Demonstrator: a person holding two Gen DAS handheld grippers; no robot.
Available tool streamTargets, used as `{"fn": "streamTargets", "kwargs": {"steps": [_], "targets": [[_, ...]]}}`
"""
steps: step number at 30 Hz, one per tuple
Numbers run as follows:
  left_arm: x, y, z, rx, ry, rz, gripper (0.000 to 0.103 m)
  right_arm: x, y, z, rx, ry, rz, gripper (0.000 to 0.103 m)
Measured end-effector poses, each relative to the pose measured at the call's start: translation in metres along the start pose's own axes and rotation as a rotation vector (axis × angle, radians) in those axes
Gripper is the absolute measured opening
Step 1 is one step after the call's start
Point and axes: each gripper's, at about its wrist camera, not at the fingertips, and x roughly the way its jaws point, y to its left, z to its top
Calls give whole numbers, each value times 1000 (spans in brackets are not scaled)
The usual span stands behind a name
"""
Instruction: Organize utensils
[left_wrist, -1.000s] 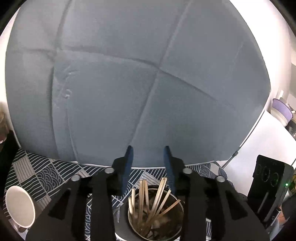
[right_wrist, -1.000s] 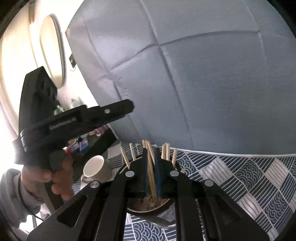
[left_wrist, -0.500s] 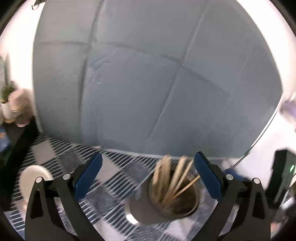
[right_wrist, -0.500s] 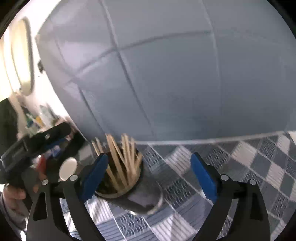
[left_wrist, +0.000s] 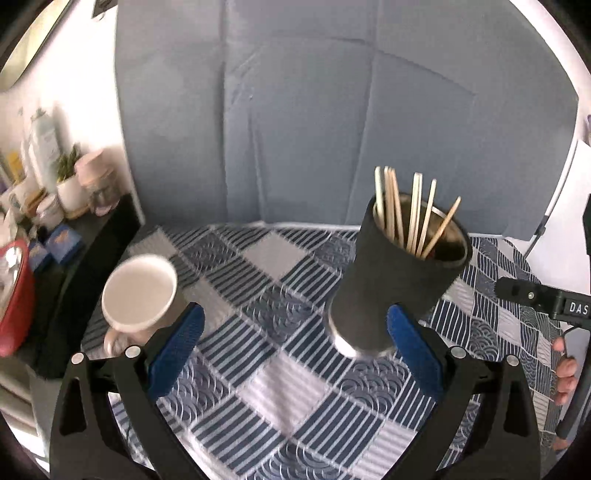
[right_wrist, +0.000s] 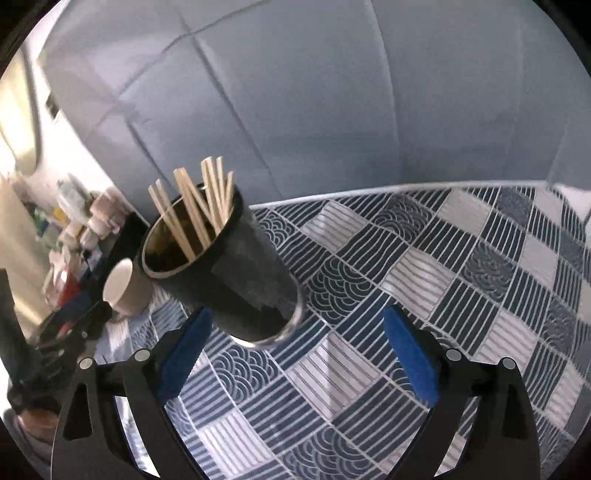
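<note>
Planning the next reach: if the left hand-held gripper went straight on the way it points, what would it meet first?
Probably the patterned tablecloth. The open left hand-held gripper aims between the white cup and the dark holder of chopsticks, though depth is unclear.

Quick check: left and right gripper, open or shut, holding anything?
Left gripper: open, jaws just opened, holding nothing.
Right gripper: open, jaws just opened, holding nothing.
</note>
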Motion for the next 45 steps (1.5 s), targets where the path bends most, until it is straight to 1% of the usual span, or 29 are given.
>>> {"fn": "streamTargets", "kwargs": {"steps": [2, 4, 7, 9, 10, 12, 16, 18, 21, 24, 27, 29, 31, 34, 39, 45], "targets": [[-3, 6, -10, -15, 42, 1, 97, -9, 5, -9, -59, -51, -35, 90], [-11, 12, -17, -43, 63, 9, 97, -16, 13, -17, -110, -80, -41, 91], [-23, 23, -27, -82, 92, 24, 97, -25, 20, -27, -141, -73, -28, 92], [-32, 27, -32, -102, 97, 30, 97, -32, 23, -32, -145, -49, -2, 95], [-37, 28, -34, -110, 102, 43, 97, -37, 23, -34, -139, -41, 4, 95], [-51, 31, -37, -125, 105, 53, 97, -53, 24, -36, -126, -66, 20, 95], [-73, 31, -34, -152, 92, 67, 97, -79, 25, -35, -131, -92, -16, 95], [-82, 26, -32, -155, 96, 82, 97, -89, 24, -34, -126, -55, -40, 95], [-100, 14, -30, -168, 82, 44, 97, -105, 24, -33, -111, -40, -80, 95], [-118, -2, -27, -157, 53, 32, 97, -123, 26, -35, -96, -49, -75, 95], [-129, -18, -25, -152, 59, 17, 97, -140, 35, -38, -79, -47, -66, 95], [-134, -27, -24, -130, 57, 1, 97, -148, 42, -42, -87, -62, -57, 95], [-140, -37, -25, -93, 45, 11, 97, -155, 50, -47, -101, -71, -54, 95], [-143, -48, -27, -48, 46, 24, 97, -158, 61, -59, -122, -68, -54, 95], [-145, -56, -32, -49, 61, -23, 97, -163, 65, -69, -131, -73, -84, 95], [-149, -62, -34, -36, 50, -19, 97, -167, 64, -72, -128, -81, -81, 95]]}}
